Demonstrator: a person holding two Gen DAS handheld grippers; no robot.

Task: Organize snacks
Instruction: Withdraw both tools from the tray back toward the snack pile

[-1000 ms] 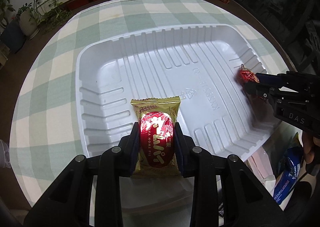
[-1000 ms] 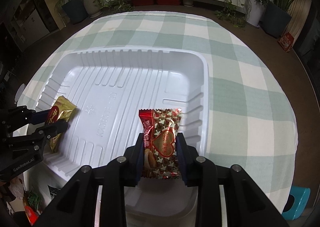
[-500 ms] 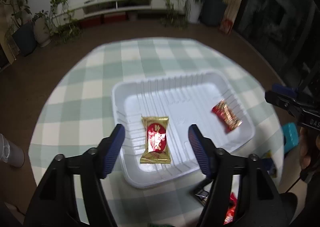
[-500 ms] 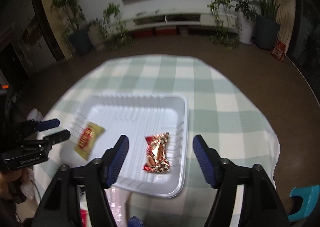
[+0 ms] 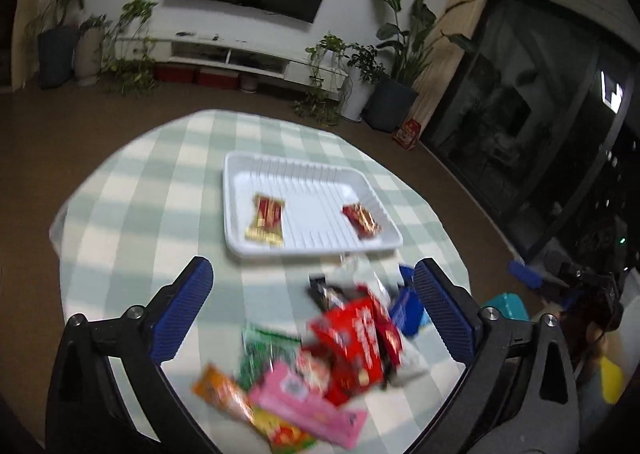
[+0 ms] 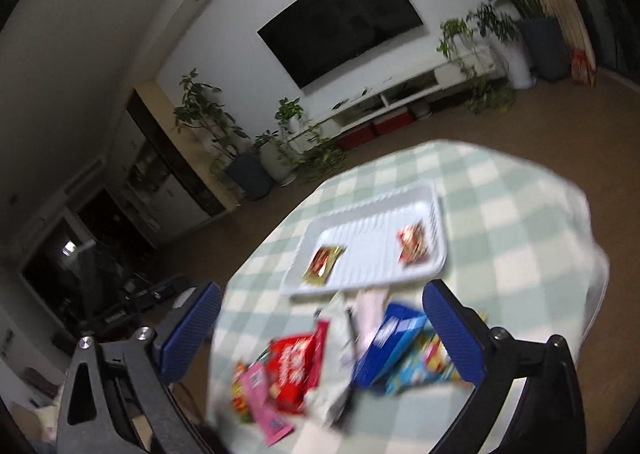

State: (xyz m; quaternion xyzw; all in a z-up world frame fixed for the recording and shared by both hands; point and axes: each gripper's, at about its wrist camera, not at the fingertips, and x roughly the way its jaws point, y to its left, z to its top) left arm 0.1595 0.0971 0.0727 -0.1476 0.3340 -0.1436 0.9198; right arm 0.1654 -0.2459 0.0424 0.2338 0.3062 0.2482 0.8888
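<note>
On the table (image 5: 132, 189) my white tray (image 5: 240, 250) holds a gold snack (image 5: 266, 218) and a red snack (image 5: 361, 220), well apart; both my left gripper (image 5: 312, 318) and right gripper (image 6: 320, 338) have fingers opening wide, nothing between them.

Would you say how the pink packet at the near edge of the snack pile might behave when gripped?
The pink packet looks flat and long, so probably light and somewhat bendy. Its glossy wrapper may slip. It overlaps neighbouring snacks, which could shift.
</note>
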